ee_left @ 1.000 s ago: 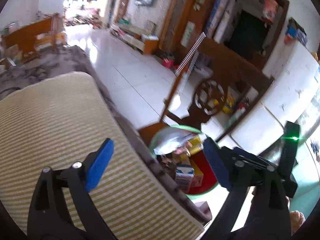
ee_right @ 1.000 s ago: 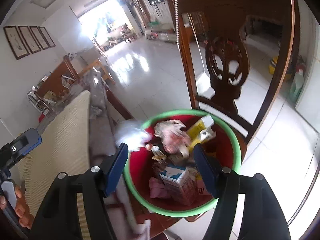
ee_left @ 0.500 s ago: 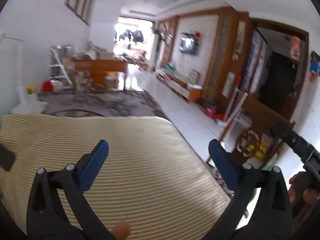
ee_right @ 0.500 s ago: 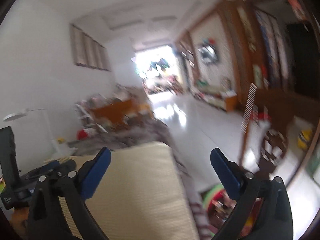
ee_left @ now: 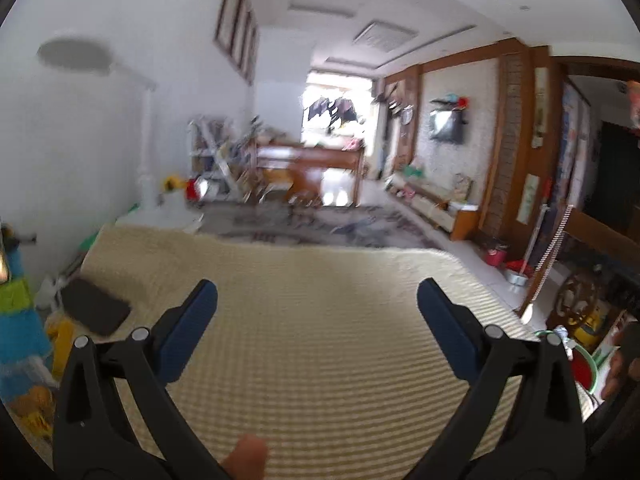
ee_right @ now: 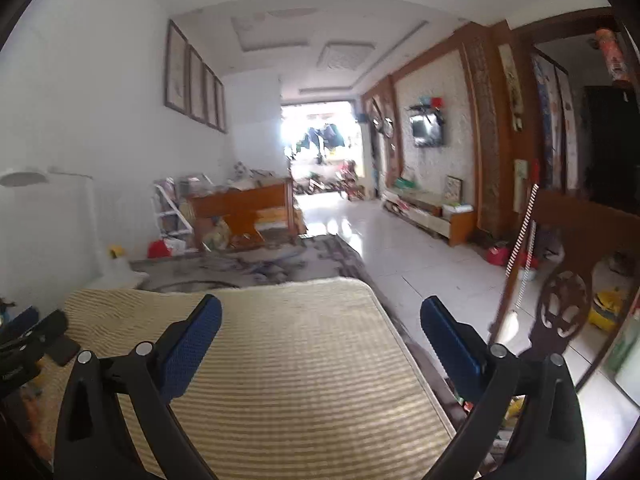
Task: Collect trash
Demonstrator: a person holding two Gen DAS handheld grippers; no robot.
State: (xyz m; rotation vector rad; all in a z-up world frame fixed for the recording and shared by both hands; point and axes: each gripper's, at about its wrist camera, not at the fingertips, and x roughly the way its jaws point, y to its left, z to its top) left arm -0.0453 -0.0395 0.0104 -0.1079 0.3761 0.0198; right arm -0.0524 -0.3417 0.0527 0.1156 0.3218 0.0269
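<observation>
My left gripper (ee_left: 318, 304) is open and empty above a cream striped mat (ee_left: 312, 320) on the table. My right gripper (ee_right: 320, 322) is open and empty over the same mat (ee_right: 288, 360), near its right edge. The green-rimmed red trash basin (ee_left: 584, 364) shows only as a sliver at the right edge of the left wrist view, below the table. A bit of its trash (ee_right: 510, 408) peeks out beside my right finger in the right wrist view. I see no loose trash on the mat.
A dark flat phone-like object (ee_left: 94, 306) lies at the mat's left edge, next to colourful toys (ee_left: 20, 320). A carved wooden chair (ee_right: 568, 304) stands right of the table. A white lamp (ee_left: 146, 152) stands at the far left. Tiled floor (ee_right: 408, 248) lies to the right.
Both grippers have swung up and away from the trash basin beside the table and now look level across the mat and down the room. Both stay open and empty.
</observation>
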